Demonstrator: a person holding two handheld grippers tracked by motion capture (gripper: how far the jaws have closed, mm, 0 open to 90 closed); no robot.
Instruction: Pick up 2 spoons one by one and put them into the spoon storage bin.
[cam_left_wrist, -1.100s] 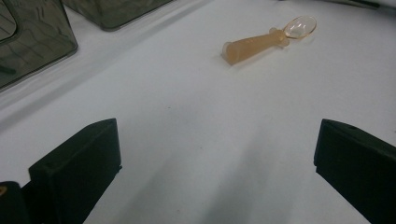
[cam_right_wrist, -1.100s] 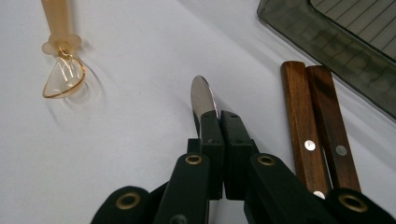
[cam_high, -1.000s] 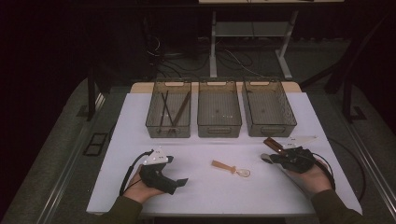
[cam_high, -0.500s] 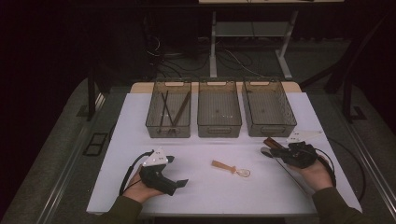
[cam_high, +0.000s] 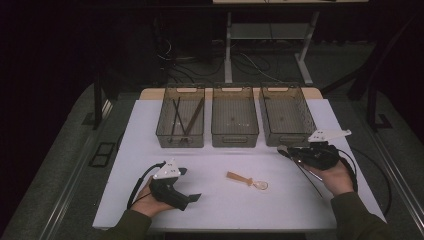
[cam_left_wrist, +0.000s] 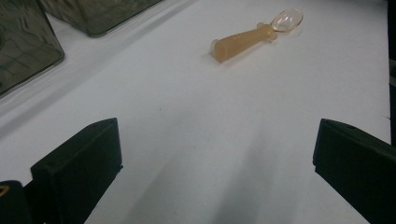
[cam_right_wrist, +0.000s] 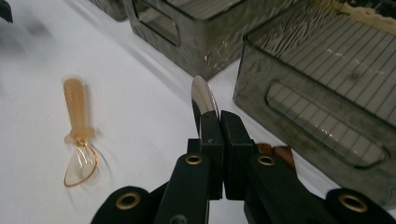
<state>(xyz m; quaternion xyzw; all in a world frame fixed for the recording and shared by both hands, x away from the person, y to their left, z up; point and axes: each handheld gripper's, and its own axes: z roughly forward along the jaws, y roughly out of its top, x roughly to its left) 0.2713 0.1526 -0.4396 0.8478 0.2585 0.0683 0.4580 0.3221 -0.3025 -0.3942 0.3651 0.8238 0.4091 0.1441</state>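
Clearly mid-carry: right hand-held gripper (cam_right_wrist: 219, 135) clamped tight on a metal utensil (cam_right_wrist: 202, 98), rounded shiny tip poking out just past the black jaws, what looks like a wooden handle trailing back under the grip. Seen from above, right hand-held gripper (cam_high: 300, 154) hovering just in front of the right bin (cam_high: 286, 116), nose pointing across the desk (cam_high: 350, 170) toward the middle. Exact kind of utensil hard to tell; only the polished end clear.

Left hand-held gripper (cam_high: 192, 198) resting low on the desk, spread wide, nothing between the jaws. Ahead of it and somewhat to its right, well apart, an orange-handled plastic spoon (cam_left_wrist: 254, 35) lying flat, clear bowl pointing away.

Straight ahead of the right hand-held gripper, the wall of the right bin (cam_right_wrist: 322, 107); beyond on its left, the middle bin (cam_right_wrist: 201, 28). Left bin (cam_high: 180, 120) already holding a few dark sticks.

Likely step: sorting, with the metal piece on its way to a bin. Next move probably calling for a lift over the rim, then a release inside. Afterwards, presumably, the plastic spoon still waiting.
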